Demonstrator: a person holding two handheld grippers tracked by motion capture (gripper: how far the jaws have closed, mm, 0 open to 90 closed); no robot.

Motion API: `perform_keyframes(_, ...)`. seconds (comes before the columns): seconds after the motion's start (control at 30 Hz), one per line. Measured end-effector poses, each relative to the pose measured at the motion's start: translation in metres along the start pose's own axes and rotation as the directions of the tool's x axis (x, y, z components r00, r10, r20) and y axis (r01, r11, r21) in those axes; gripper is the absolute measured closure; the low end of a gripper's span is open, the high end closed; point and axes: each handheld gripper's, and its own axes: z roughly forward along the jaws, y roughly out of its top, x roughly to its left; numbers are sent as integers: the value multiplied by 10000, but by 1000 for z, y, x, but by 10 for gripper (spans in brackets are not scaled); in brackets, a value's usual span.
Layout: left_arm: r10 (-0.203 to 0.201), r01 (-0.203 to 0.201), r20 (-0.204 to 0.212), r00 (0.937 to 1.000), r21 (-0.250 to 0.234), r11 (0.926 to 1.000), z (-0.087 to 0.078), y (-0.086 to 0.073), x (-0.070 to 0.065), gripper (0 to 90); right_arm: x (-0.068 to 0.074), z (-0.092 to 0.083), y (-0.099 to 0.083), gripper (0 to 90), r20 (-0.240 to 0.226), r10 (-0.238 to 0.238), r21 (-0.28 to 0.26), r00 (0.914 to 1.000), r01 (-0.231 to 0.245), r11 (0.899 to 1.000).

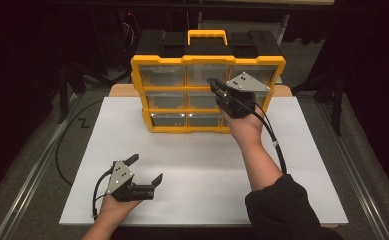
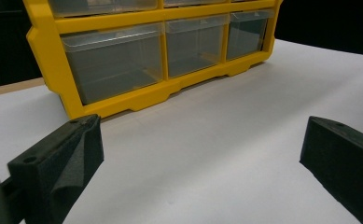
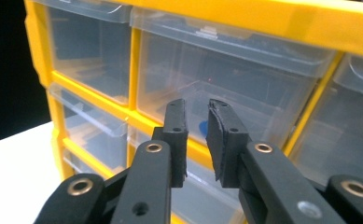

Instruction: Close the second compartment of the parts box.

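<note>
Right gripper (image 1: 217, 89) and hand (image 1: 243, 125) cover the cabinet's (image 1: 162, 62) right-hand drawers in the high view. Small blue thing (image 3: 203, 127) in the middle drawer (image 3: 226, 88) sits half behind the jaws, too blurred to identify. Left gripper view cuts the cabinet off at top; whether the right jaws touch the drawer front can't be told.
</note>
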Motion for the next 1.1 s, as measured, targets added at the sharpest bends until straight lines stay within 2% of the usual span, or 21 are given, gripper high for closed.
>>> perform_keyframes(0.3, 95, -95, -47, 9999, 66, 9999, 0, -1, -1, 0, 4, -14, -18, 707, -404, 162, 290, 9991, -151, 9995)
perform_keyframes(0.4, 121, -120, -66, 9999, 91, 9999, 0, -2, -2, 0, 6, -19, -33, 663, -581, 380, 488, 9976, -351, 9982)
perform_keyframes(0.87, 92, -91, -106, 9999, 123, 9999, 1, -2, 3, 0, 15, -37, -89, 554, -1028, 815, 1049, 9914, -707, 9920)
perform_keyframes(1.1, 62, -61, -108, 9999, 133, 9999, 3, -2, 3, 0, 16, -57, -113, 420, -1172, 1041, 1215, 9876, -898, 9885)
